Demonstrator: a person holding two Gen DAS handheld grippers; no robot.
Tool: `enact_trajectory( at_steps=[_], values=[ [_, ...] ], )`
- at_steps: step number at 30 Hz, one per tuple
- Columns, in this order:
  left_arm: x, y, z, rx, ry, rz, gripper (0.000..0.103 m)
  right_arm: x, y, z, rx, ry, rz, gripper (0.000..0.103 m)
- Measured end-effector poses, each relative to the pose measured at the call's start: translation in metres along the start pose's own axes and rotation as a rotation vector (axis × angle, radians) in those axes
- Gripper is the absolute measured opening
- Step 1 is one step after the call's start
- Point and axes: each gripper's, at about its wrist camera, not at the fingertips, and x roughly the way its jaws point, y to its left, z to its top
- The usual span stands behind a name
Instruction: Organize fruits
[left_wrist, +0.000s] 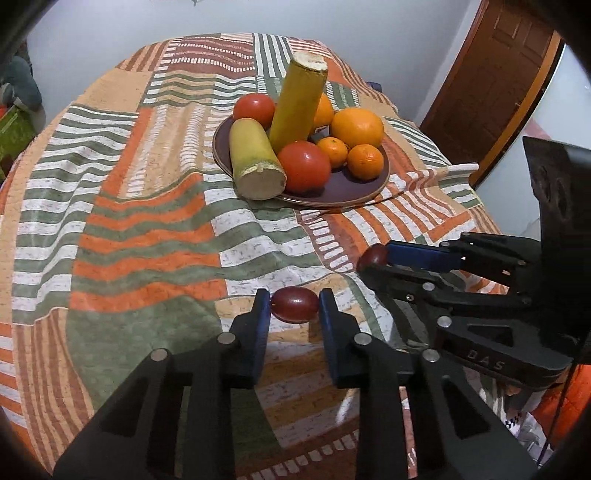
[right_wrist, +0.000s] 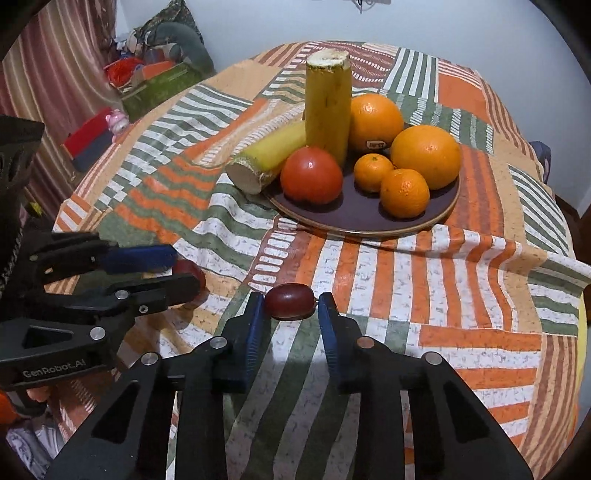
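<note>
Each gripper's fingers pinch a dark red grape just above the striped tablecloth (left_wrist: 147, 236): left gripper (left_wrist: 294, 305) on one grape (left_wrist: 294, 305), right gripper (right_wrist: 290, 301) on the other grape (right_wrist: 290, 301), near the fruit plate (right_wrist: 369, 218).

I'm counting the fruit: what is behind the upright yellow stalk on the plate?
Behind the upright yellow stalk, the right wrist view shows a stickered orange; the left wrist view shows a tomato beside it. The stalk covers part of both, and anything directly behind it stays hidden.

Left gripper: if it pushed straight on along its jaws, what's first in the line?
The left gripper is shut on a dark red fruit; beyond it, probably the tablecloth, short of the plate. Depth unclear.
</note>
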Motion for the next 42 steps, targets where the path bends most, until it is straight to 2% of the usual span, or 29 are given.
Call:
enact_trajectory(
  at_steps=[10,18,29,40,42],
  values=[
    [-0.017,0.000,0.010,-0.013,-0.041,-0.002,0.026,-0.022,-0.009,0.004,0.023,-0.062,-0.012,0.025],
    [-0.035,-0.014,0.048,0.010,-0.138,-0.020,0.026,-0.037,-0.024,0.021,0.041,-0.134,-0.037,0.025],
    [0.004,-0.025,0.092,0.039,-0.136,-0.003,0.026,-0.008,-0.042,0.040,0.057,-0.117,-0.043,0.025],
    [0.027,0.000,0.107,-0.006,-0.127,0.031,0.026,0.007,-0.039,0.056,0.044,-0.125,-0.038,0.025],
    [0.030,0.001,0.108,-0.005,-0.120,0.033,0.029,0.007,-0.036,0.056,0.036,-0.124,-0.040,0.025]
  ],
)
